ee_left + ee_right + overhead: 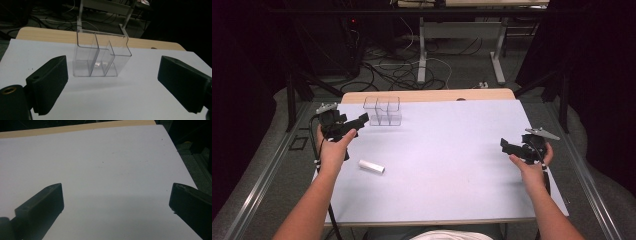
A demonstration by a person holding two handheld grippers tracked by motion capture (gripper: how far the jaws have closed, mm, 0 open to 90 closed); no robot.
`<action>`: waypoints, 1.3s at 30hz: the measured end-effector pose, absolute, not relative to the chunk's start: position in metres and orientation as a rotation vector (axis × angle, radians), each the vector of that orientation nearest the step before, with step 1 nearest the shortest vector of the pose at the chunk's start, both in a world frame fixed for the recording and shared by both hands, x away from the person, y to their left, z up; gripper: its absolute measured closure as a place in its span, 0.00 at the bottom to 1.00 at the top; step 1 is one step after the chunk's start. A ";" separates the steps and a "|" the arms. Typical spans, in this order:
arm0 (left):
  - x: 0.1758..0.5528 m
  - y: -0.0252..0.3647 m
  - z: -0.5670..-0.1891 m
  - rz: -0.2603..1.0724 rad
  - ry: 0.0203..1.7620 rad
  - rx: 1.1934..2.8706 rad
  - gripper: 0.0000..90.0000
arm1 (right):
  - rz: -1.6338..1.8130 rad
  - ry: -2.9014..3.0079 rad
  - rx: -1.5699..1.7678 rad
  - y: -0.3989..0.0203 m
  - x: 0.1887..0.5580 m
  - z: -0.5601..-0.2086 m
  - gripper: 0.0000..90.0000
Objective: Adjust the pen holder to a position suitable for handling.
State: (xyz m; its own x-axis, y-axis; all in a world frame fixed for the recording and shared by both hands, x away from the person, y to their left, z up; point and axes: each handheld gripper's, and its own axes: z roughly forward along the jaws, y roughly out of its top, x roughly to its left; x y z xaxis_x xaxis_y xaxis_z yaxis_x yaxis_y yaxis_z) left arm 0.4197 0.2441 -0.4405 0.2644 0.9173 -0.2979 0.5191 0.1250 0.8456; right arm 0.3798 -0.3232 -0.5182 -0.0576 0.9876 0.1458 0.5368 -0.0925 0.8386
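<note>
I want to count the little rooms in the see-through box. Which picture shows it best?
The left gripper view: the clear box stands close and large there, straight ahead between the open fingers, with its dividers plain. The high view shows the same box small and faint near the table's far edge. The right gripper view looks at bare white table.

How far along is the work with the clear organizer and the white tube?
Done: nothing visibly; the clear three-compartment organizer stands empty. In hand: the left gripper, open and holding nothing, faces the organizer. The right gripper is open over bare table. Left: the white tube lies untouched, probably awaiting pickup.
</note>
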 end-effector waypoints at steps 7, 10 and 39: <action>0.441 0.243 -0.427 0.546 1.412 1.539 0.18 | 1.055 1.639 1.673 -0.321 0.380 -0.519 0.00; 0.446 0.243 -0.425 0.553 1.423 1.545 0.18 | 1.050 1.645 1.666 -0.321 0.380 -0.520 0.00; 0.516 0.232 -0.425 0.709 1.478 1.724 0.31 | 1.069 1.636 1.707 -0.323 0.379 -0.521 0.00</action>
State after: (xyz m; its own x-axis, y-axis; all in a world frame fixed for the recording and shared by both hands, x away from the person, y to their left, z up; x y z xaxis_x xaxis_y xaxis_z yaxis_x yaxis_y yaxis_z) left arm 0.5163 0.2318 -0.4245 0.1820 0.9816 -0.0573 0.5701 -0.0579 0.8195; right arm 0.3791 -0.3232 -0.5206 -0.0515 0.9833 0.1745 0.5548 -0.1171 0.8237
